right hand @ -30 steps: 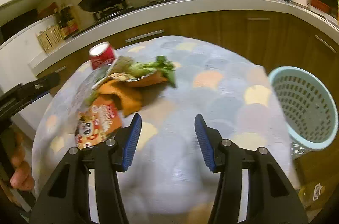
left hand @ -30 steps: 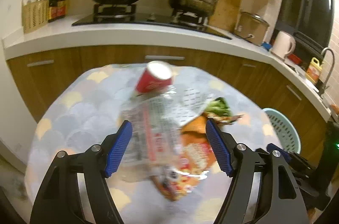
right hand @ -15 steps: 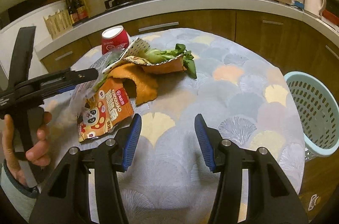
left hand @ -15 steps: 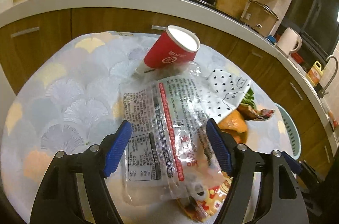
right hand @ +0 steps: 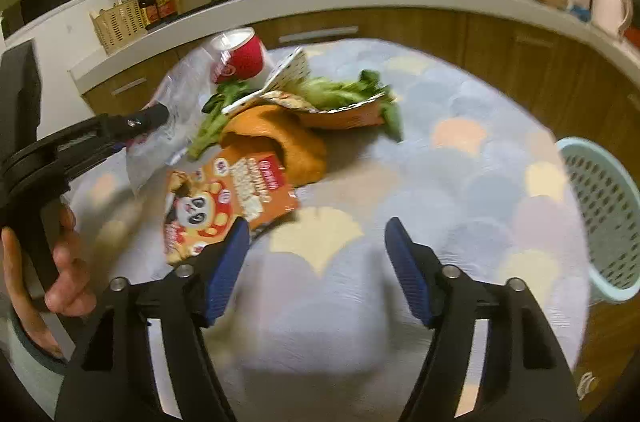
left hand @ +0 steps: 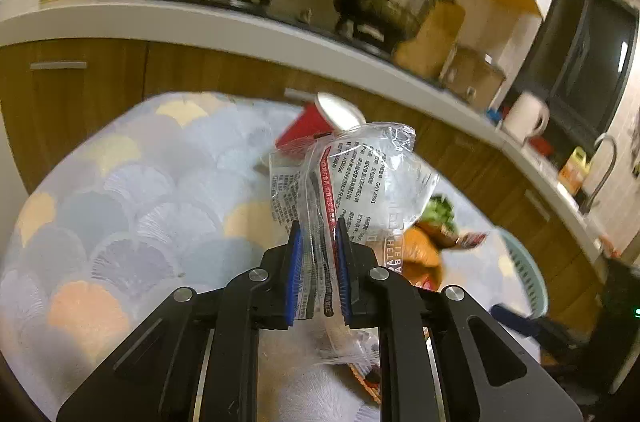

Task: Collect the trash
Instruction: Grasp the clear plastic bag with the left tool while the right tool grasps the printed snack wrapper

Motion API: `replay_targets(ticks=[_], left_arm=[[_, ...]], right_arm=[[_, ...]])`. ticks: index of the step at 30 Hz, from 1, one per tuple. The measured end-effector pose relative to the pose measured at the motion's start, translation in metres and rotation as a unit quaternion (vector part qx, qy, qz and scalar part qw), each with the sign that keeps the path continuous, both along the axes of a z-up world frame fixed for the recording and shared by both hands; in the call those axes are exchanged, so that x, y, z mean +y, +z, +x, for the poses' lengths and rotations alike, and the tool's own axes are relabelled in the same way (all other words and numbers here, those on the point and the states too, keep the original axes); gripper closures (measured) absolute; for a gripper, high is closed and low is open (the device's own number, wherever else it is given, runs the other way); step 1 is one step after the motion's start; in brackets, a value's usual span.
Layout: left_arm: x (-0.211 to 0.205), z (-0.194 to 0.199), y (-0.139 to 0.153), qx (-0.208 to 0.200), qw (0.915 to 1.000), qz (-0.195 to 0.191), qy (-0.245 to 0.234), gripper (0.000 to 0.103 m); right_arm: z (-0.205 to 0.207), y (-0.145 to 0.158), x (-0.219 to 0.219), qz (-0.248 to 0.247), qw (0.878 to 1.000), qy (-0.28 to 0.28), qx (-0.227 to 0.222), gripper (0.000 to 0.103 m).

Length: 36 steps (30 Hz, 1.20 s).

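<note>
My left gripper (left hand: pixel 318 264) is shut on a clear plastic wrapper (left hand: pixel 356 178) printed with red and black text, and the wrapper crumples upward between the blue pads. Behind it lies a red paper cup (left hand: pixel 308 130) on its side. In the right wrist view the same left gripper (right hand: pixel 152 118) pinches the clear wrapper (right hand: pixel 176 102). My right gripper (right hand: pixel 316 262) hovers over the table, its jaws opening, nothing between them. Just ahead of its left finger lies an orange panda snack packet (right hand: pixel 224 198), with an orange peel (right hand: pixel 288 142), green leaves (right hand: pixel 340 94) and the red cup (right hand: pixel 240 56) beyond.
A round table with a pastel scallop-pattern cloth (right hand: pixel 460 182) holds the litter. A pale blue perforated basket (right hand: pixel 604 218) stands off the table's right edge. Behind runs a kitchen counter (left hand: pixel 240 30) with a wok, a steamer pot and a kettle. A person's hand (right hand: pixel 60 262) holds the left gripper.
My left gripper closed on the clear wrapper and lifted it, bunching it up. The right gripper's jaws spread wider and moved closer to the panda packet.
</note>
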<state>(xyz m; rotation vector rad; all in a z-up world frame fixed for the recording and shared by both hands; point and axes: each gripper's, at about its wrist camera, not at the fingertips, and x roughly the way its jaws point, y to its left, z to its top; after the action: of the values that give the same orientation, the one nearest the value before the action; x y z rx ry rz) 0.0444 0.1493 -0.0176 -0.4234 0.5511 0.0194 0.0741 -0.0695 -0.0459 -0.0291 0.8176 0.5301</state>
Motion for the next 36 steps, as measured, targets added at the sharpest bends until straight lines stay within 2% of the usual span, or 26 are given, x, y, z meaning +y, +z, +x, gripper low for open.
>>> replay_targets(ticks=[4,7,10,14,17,18,20,21,22,23,26,30,36], left_arm=[[0.018,-0.009,0.002,-0.018,0.999,-0.035,0.021,0.089],[0.029,-0.012,0.003,-0.026,0.9977,-0.054,0.033,0.089],[0.03,-0.014,0.005,-0.031,0.9973,-0.058,0.034,0.089],[0.028,-0.014,0.006,-0.036,0.9975,-0.054,0.028,0.089],[0.029,-0.014,0.006,-0.04,0.9975,-0.053,0.022,0.089],[0.029,-0.015,0.006,-0.042,0.9974,-0.056,0.02,0.089],[0.031,-0.015,0.006,-0.042,0.9972,-0.06,0.018,0.089],[0.032,-0.014,0.006,-0.042,0.9971,-0.062,0.017,0.089],[0.033,-0.014,0.005,-0.041,0.9969,-0.066,0.016,0.089],[0.034,-0.013,0.004,-0.041,0.9968,-0.067,0.015,0.089],[0.034,-0.013,0.004,-0.043,0.9968,-0.067,0.012,0.089],[0.032,-0.013,0.005,-0.047,0.9971,-0.06,0.006,0.089],[0.028,-0.011,0.006,-0.045,0.9975,-0.055,0.001,0.089]], right_arm=[[0.008,-0.002,0.013,0.014,0.999,0.015,0.029,0.024],[0.014,-0.007,0.026,0.004,0.999,0.017,0.041,0.022],[0.021,-0.009,0.036,-0.022,0.999,-0.006,0.032,0.023],[0.037,-0.013,0.036,0.004,0.998,-0.019,0.057,0.022],[0.038,-0.014,0.049,-0.022,0.999,-0.01,0.047,0.024],[0.036,-0.014,0.054,-0.033,0.999,-0.005,0.042,0.028],[0.029,-0.014,0.062,-0.051,0.998,0.014,0.03,0.051],[0.026,-0.013,0.064,-0.056,0.998,0.02,0.027,0.057],[0.023,-0.013,0.066,-0.06,0.998,0.022,0.023,0.074],[0.02,-0.013,0.066,-0.063,0.998,0.024,0.019,0.085],[0.011,-0.011,0.061,-0.048,0.998,0.037,0.02,0.095],[-0.007,-0.003,0.048,-0.023,0.999,0.041,0.001,0.098],[-0.024,0.015,0.027,-0.022,0.999,0.033,-0.029,0.1]])
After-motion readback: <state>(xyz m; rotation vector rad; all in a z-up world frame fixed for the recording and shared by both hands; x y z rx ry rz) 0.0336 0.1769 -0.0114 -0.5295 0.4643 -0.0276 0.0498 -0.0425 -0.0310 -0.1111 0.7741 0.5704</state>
